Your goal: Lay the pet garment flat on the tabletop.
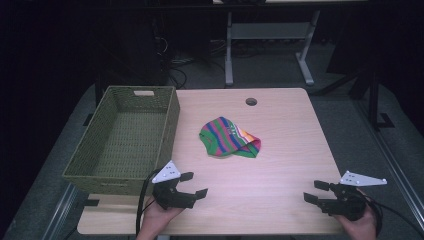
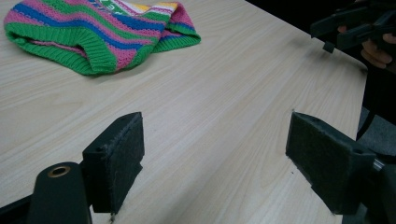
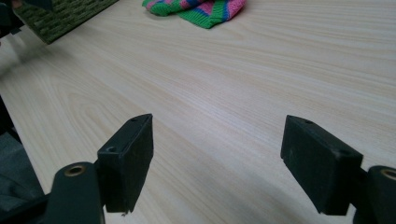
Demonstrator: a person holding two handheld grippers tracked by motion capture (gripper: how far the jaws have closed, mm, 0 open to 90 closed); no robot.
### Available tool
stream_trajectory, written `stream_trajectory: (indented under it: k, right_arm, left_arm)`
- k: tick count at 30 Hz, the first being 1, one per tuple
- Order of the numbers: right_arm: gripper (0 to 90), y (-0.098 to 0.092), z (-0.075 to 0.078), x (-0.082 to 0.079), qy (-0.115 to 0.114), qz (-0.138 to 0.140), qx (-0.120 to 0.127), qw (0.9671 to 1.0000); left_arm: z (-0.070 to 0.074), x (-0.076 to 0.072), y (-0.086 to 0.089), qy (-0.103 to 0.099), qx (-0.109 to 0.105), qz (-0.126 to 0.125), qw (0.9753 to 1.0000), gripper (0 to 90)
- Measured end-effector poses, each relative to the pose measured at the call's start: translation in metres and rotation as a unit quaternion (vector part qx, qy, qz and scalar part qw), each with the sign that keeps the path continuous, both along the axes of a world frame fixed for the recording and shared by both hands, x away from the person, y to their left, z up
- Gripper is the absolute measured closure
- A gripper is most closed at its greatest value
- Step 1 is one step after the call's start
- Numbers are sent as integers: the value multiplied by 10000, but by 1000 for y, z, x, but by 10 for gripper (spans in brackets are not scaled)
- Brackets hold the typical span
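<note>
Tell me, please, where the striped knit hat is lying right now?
In the high view the striped knit hat lies near the middle of the table, just right of the green woven basket and beyond both open claws.

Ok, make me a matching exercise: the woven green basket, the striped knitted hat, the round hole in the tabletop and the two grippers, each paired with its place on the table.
Things:
1. woven green basket
2. striped knitted hat
3. round hole in the tabletop
4. left gripper
5. right gripper

Places:
A. near edge, right side
B. far edge
C. left edge
D. middle
E. near edge, beside the basket

Pairs: 1-C, 2-D, 3-B, 4-E, 5-A
</note>
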State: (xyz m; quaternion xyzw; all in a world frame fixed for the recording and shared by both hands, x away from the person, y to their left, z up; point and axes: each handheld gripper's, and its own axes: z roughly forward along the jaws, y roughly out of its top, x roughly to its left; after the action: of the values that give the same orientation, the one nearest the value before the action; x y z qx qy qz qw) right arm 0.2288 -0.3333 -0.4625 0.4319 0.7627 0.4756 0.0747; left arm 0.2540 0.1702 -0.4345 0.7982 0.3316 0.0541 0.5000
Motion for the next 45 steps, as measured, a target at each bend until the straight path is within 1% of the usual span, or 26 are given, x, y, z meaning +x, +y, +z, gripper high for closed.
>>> stream_trajectory:
  k: [4, 5, 7, 8, 10, 12, 15, 16, 17, 20, 21, 22, 24, 25, 27, 30, 33, 34, 35, 36, 37, 38, 39, 40, 45]
  right_arm:
    - [249, 1, 1, 3, 35, 30, 18, 10000]
    - [247, 3, 1, 4, 12, 68, -59, 10000]
    - [242, 7, 4, 5, 39, 69, -264, 9996]
    - [242, 9, 5, 6, 12, 85, -319, 9995]
    - [241, 11, 11, 8, 17, 184, -277, 9994]
    - [241, 13, 16, 9, 0, 222, -286, 9993]
    - [236, 18, 20, 15, 165, 359, -299, 9988]
    - [236, 18, 20, 15, 165, 359, -299, 9988]
    - [227, 23, 23, 18, 281, 420, -354, 9981]
    - [226, 28, 25, 22, 285, 480, -398, 9976]
    - [222, 31, 27, 24, 296, 531, -412, 9973]
    - [222, 35, 30, 28, 305, 617, -440, 9967]
    - [221, 38, 32, 30, 320, 672, -457, 9962]
    - [213, 44, 35, 35, 365, 743, -535, 9951]
    - [201, 49, 37, 39, 440, 811, -533, 9943]
    - [191, 58, 44, 45, 522, 885, -626, 9927]
    - [187, 65, 50, 53, 463, 980, -712, 9916]
    - [183, 68, 52, 57, 493, 1009, -730, 9910]
    - [183, 68, 52, 57, 493, 1009, -730, 9910]
    - [171, 72, 55, 63, 534, 1077, -766, 9898]
    - [169, 74, 56, 66, 546, 1085, -787, 9895]
    - [169, 74, 56, 66, 546, 1085, -787, 9895]
    - [166, 77, 57, 69, 515, 1120, -706, 9899]
    - [156, 78, 58, 72, 511, 1144, -675, 9898]
    - [147, 86, 60, 80, 563, 1185, -699, 9889]
  left_arm:
    - [-1, 1, 0, 10, 11, -18, 10000, 191]
    - [0, 0, 0, -3, 11, -36, 10000, 191]
    - [0, 0, 0, -21, 13, -47, 10000, 191]
    - [-1, 1, -1, -8, 0, -49, 10000, 191]
    - [-1, 1, -1, -10, 13, -74, 10000, 191]
    - [0, 0, -1, -31, 22, -74, 10000, 191]
    - [0, -1, -1, -46, 23, -59, 10000, 191]
    - [0, -1, -1, -46, 23, -59, 10000, 191]
    - [0, -2, -1, -52, 25, -63, 10000, 191]
    - [1, -2, -1, -67, 10, -72, 10000, 191]
    - [1, -2, -1, -55, 7, -75, 10000, 191]
    - [0, -1, -1, -55, -61, -53, 10000, 191]
    - [0, -1, 0, -50, -68, -61, 9999, 191]
    - [0, -1, 0, -73, -66, -78, 9999, 191]
    - [0, -1, 0, -75, -55, -98, 9999, 191]
    - [0, -1, 0, -86, -41, -93, 9999, 191]
    - [0, -1, 0, -64, -58, -86, 9999, 191]
    - [0, 0, 0, -69, -24, -98, 9999, 191]
    - [0, 0, 0, -69, -24, -98, 9999, 191]
    - [0, -1, -1, -78, -23, -103, 9999, 191]
    - [1, -1, 0, -88, 10, -109, 9999, 191]
    - [1, -1, 0, -88, 10, -109, 9999, 191]
    - [1, -2, 0, -93, 20, -103, 9999, 191]
    - [1, -1, 0, -85, 11, -112, 9999, 191]
    - [0, -1, -1, -88, -14, -122, 9999, 191]
